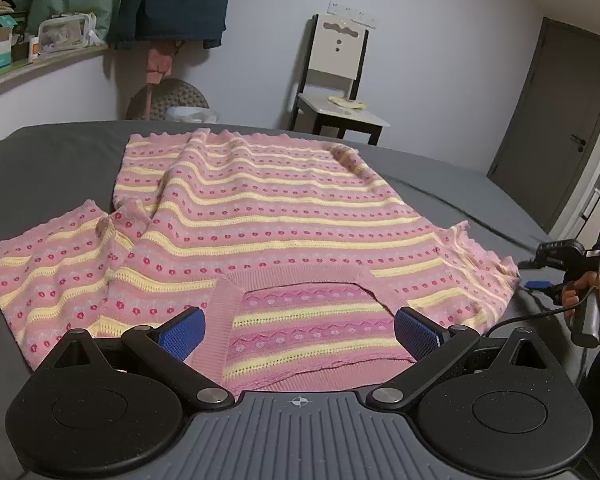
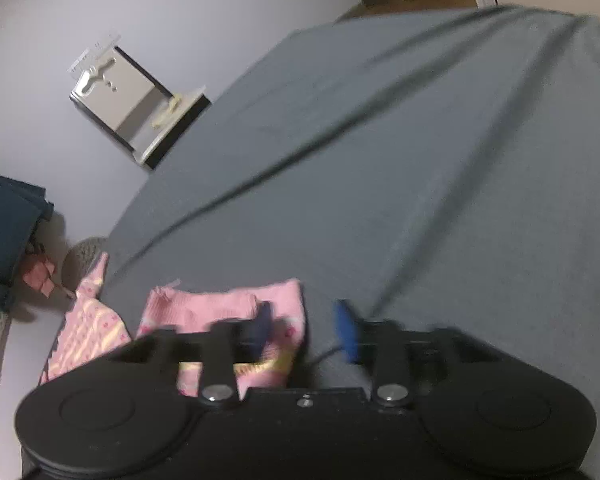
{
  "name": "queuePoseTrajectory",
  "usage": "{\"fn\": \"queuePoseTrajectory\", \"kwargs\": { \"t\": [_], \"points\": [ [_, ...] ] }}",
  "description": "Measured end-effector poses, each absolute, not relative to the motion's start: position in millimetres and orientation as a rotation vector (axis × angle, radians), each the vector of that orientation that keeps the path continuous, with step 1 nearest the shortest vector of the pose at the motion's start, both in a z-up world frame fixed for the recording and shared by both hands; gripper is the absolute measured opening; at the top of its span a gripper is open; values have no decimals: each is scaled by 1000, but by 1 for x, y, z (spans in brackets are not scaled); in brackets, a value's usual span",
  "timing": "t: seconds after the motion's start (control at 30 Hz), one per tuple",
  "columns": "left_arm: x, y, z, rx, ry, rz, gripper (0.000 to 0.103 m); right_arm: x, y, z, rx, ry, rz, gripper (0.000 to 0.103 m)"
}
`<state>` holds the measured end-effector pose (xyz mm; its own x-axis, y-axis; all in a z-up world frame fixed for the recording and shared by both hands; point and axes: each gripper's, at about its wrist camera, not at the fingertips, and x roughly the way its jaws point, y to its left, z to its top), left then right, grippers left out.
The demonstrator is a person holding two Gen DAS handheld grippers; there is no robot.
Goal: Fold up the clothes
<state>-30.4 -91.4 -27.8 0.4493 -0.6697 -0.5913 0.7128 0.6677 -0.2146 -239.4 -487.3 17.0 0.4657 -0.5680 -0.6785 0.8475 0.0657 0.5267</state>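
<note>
A pink knitted sweater (image 1: 268, 216) with yellow stripes and red dots lies spread flat on the dark grey bed (image 1: 48, 160), neckline toward me. My left gripper (image 1: 300, 334) hovers open over the collar, its blue pads (image 1: 182, 334) on either side of the neck opening. At the right edge a hand (image 1: 592, 304) holds my right gripper (image 1: 530, 275) beside the end of the right sleeve (image 1: 488, 264). The right wrist view is blurred and tilted. There my right gripper (image 2: 304, 330) is open, and the pink sleeve cuff (image 2: 220, 304) lies by its left finger (image 2: 260, 328).
A white chair (image 1: 336, 80) with a yellow cloth on its seat stands beyond the bed. A grey door (image 1: 556, 120) is at the right. A shelf with boxes (image 1: 4, 48) and a hanging dark jacket (image 1: 172, 0) are at the left. A black cable (image 1: 532, 318) trails from the right gripper.
</note>
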Motion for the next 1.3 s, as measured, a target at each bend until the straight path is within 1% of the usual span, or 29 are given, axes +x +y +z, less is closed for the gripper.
{"fn": "queuePoseTrajectory", "kwargs": {
  "t": [0.13, 0.23, 0.27, 0.37, 0.4, 0.47, 0.57, 0.63, 0.67, 0.7, 0.73, 0.8, 0.93, 1.07, 1.13, 1.17, 1.2, 1.23, 1.3],
  "points": [
    [-32, -90, -27, 69, 693, -857, 101, -220, -490, 36, 797, 379, -1155, 41],
    [-32, -88, -26, 71, 690, -852, 101, -197, -496, 55, 656, 432, -986, 41],
    [-32, -88, -26, 69, 689, -850, 101, -188, -499, 58, 622, 478, -915, 41],
    [-30, -86, -26, 63, 689, -844, 101, -163, -503, 52, 507, 630, -766, 36],
    [-30, -85, -26, 61, 689, -841, 101, -159, -503, 48, 480, 646, -736, 33],
    [-29, -85, -27, 63, 692, -837, 101, -151, -507, 40, 464, 673, -683, 32],
    [-29, -87, -28, 70, 696, -833, 101, -149, -515, 28, 481, 688, -672, 29],
    [-30, -88, -28, 75, 696, -835, 101, -153, -519, 21, 510, 687, -665, 23],
    [-30, -89, -28, 77, 696, -837, 101, -156, -518, 20, 522, 684, -657, 13],
    [-30, -89, -28, 79, 695, -838, 101, -157, -517, 20, 516, 679, -657, 7],
    [-30, -90, -28, 81, 694, -839, 101, -157, -515, 21, 502, 675, -648, 5],
    [-30, -92, -29, 84, 700, -840, 101, -158, -512, 25, 473, 649, -652, 3],
    [-30, -95, -31, 98, 705, -844, 101, -169, -517, 34, 477, 555, -787, 3],
    [-31, -95, -31, 102, 707, -841, 101, -176, -530, 21, 593, 588, -823, 3],
    [-30, -95, -32, 100, 708, -839, 101, -180, -531, 17, 640, 572, -812, 4],
    [-30, -95, -32, 102, 709, -840, 101, -182, -531, 17, 651, 562, -819, 13],
    [-31, -96, -32, 105, 711, -840, 101, -187, -529, 21, 647, 551, -840, 26],
    [-31, -96, -33, 109, 712, -842, 101, -193, -526, 26, 641, 539, -865, 29],
    [-32, -97, -34, 116, 714, -846, 101, -205, -521, 37, 629, 514, -913, 29]
  ]
}}
